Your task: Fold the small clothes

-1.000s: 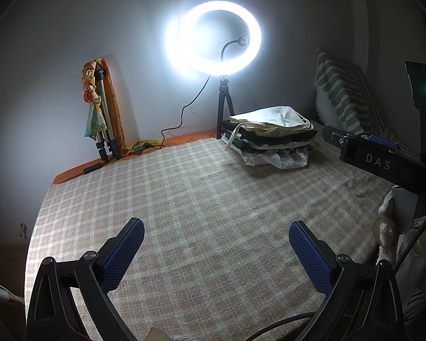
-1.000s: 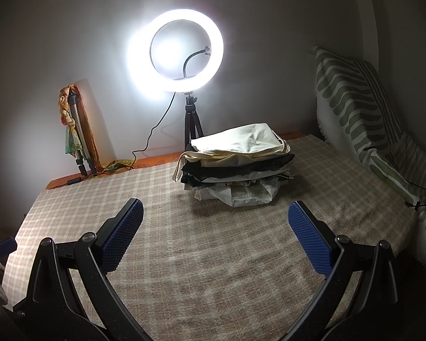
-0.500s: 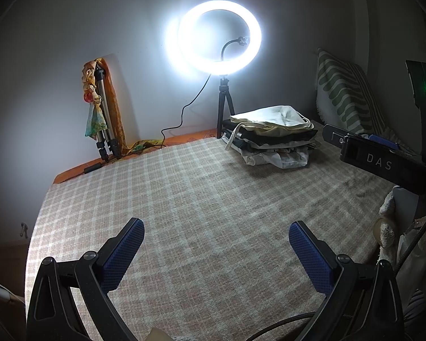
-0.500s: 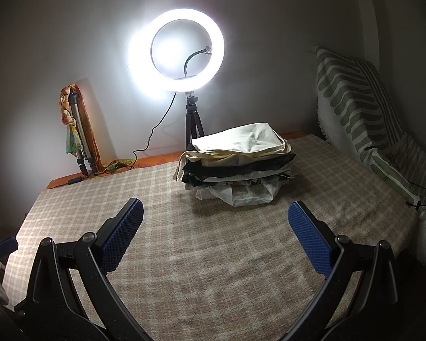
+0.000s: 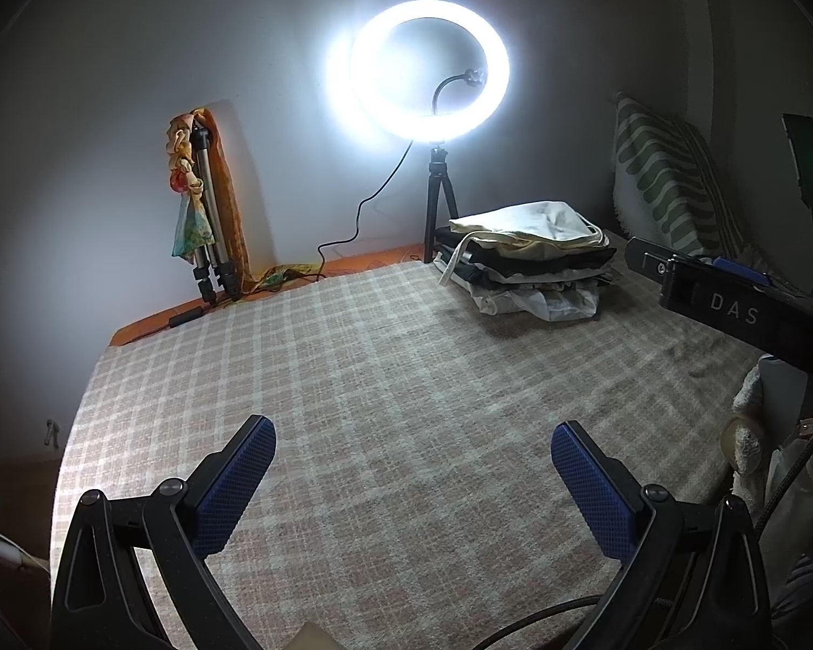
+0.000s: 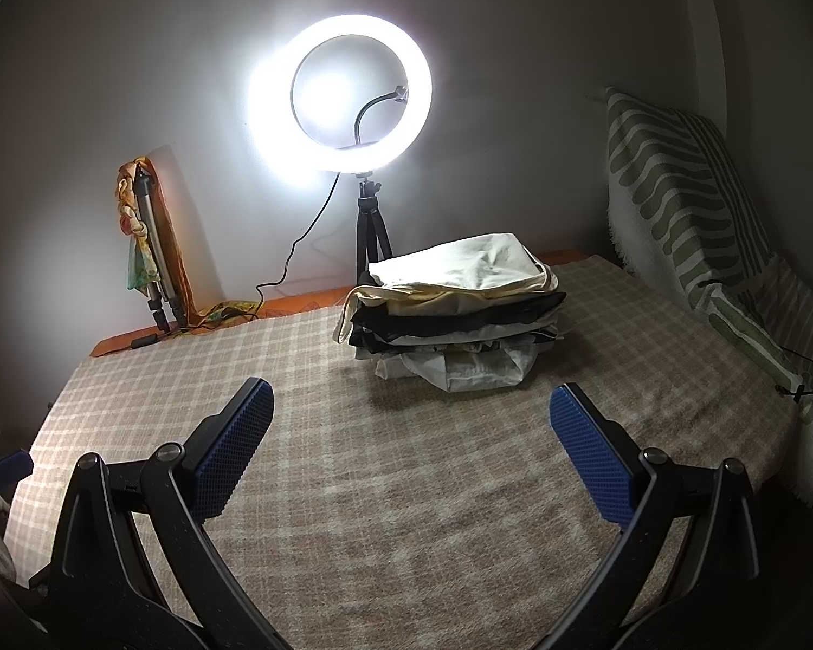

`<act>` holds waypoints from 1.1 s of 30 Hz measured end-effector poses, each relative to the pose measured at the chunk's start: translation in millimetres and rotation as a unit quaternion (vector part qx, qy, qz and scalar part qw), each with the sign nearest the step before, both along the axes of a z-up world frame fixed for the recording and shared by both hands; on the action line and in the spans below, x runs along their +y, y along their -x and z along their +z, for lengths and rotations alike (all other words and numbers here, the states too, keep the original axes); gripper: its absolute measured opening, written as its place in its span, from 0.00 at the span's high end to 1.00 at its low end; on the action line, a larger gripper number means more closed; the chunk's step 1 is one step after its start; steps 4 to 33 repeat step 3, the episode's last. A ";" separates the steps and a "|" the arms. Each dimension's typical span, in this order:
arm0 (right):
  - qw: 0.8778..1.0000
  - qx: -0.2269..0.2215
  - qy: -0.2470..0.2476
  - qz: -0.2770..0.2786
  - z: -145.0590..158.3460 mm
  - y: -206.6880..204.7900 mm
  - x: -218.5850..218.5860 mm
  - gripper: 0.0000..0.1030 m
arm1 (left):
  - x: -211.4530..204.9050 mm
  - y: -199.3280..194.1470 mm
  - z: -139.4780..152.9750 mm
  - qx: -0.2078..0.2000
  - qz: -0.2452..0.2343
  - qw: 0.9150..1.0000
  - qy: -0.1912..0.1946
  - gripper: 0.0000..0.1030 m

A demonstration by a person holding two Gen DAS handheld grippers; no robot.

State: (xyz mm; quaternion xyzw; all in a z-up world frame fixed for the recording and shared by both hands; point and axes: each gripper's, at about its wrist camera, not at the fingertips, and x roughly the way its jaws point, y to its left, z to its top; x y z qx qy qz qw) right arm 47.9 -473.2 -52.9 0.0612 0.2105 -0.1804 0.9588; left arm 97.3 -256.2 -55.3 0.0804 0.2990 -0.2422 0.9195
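The only readable text is the pale capital lettering "DAS" on the side of a long black boxy device body [image 5: 731,309], seen in the left wrist view over the right edge of the checked beige bed cover [image 5: 385,379]. The right wrist view shows no legible text.

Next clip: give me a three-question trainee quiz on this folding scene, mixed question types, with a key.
1. True or false: the right gripper is shut on a garment.
2. What lies on top of the clothes stack? A) a cream piece B) a red piece C) a blue piece
3. Fill in: behind the stack, on a tripod, stands a lit ____.

Key:
1. False. Both it and the left gripper are open and empty over the plaid blanket.
2. A
3. ring light
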 end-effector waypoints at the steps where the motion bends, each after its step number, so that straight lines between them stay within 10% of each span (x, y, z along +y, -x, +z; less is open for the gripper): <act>1: 1.000 0.000 0.000 0.000 0.0 0.2 -0.4 0.00 | -0.4 0.1 -0.1 -0.001 0.000 1.000 0.000 0.01; 33: 1.000 0.000 -0.001 0.000 0.0 0.1 0.1 0.00 | -1.3 -0.9 -0.6 0.004 -0.004 1.000 -0.001 0.01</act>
